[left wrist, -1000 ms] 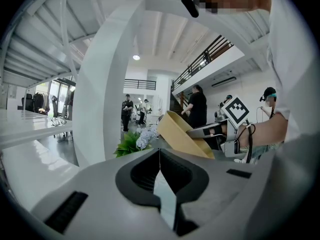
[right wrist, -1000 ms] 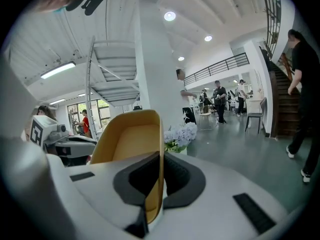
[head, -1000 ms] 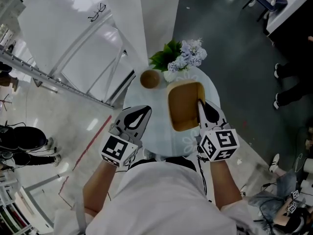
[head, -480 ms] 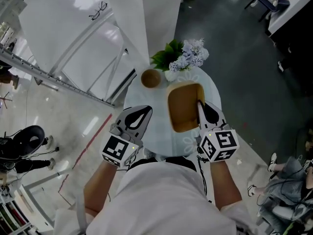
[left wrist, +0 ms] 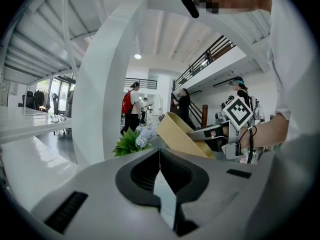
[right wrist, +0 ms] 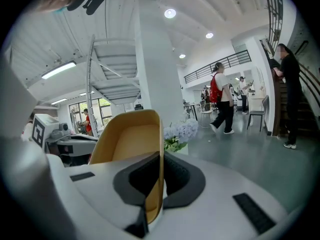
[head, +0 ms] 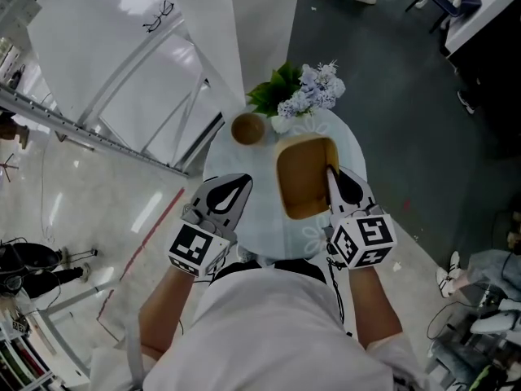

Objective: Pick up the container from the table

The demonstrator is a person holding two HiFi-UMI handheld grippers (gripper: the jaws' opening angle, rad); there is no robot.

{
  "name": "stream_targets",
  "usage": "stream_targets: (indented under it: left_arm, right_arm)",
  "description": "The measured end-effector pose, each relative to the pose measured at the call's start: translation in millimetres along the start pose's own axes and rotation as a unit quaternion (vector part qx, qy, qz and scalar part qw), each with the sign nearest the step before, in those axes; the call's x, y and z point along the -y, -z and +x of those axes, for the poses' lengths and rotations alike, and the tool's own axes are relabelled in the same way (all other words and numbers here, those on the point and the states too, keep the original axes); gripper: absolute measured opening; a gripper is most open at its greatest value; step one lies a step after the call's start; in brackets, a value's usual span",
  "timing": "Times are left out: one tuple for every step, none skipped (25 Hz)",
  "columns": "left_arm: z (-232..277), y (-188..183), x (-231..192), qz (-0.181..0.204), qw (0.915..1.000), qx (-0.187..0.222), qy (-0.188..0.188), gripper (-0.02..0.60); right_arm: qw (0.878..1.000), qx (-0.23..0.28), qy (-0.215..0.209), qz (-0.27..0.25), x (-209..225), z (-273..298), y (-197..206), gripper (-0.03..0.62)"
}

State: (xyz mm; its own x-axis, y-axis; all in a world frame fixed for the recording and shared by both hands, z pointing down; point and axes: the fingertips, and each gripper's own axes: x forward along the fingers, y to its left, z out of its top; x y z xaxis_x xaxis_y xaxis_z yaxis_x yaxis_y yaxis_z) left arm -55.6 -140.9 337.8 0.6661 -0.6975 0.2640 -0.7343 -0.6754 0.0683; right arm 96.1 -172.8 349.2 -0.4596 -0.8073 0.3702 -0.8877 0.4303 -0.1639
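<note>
Left gripper [head: 242, 182]: over the near-left part of the round table [head: 262, 222], pointing away from the person. Its own view shows the two pads pressed flat together along one seam [left wrist: 160, 160], with nothing between them. Empty.

Small brown cup [head: 247, 129]: stands on the far-left part of the table, well apart from the left gripper and just left of the flowers' leaves.

Container [head: 303, 179]: tan, open-topped, roughly rectangular with rounded corners. It is over the right half of the table, long side running away from the person, far end just beside the flowers. From the left gripper view it looks tilted [left wrist: 175, 133]. Cannot tell whether its base touches the tabletop.

Flowers [head: 313, 90]: pale lilac blooms with green leaves, at the far edge of the table. They also show past the container's far rim [right wrist: 181, 131].

Right gripper [head: 330, 176]: on the container's right-hand wall. In its own view the jaws are nearly closed, clamped on that thin wall [right wrist: 161, 176], one pad inside the container and one outside, the rim rising between them. The marker cube [head: 362, 240] sits behind the jaws, near the person's wrist.

Background, right gripper view: people on a dark floor, none near the table.
</note>
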Motion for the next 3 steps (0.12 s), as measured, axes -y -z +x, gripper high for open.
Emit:
stream_targets:
  left_arm:
    - [0.5, -0.1, 0.2, 0.000, 1.0000, 0.000, 0.000, 0.021]
    - [1.1, -0.2, 0.3, 0.000, 1.0000, 0.000, 0.000, 0.021]
    - [1.7, -0.4, 0.5, 0.000, 1.0000, 0.000, 0.001, 0.021]
  right_arm:
    - [1.000, 0.000, 0.000, 0.000, 0.3, 0.0, -0.4, 0.025]
    - [1.000, 0.000, 0.000, -0.001, 0.7, 0.0, -0.8, 0.025]
    - [1.000, 0.001, 0.000, -0.001, 1.0, 0.1, -1.3, 0.025]
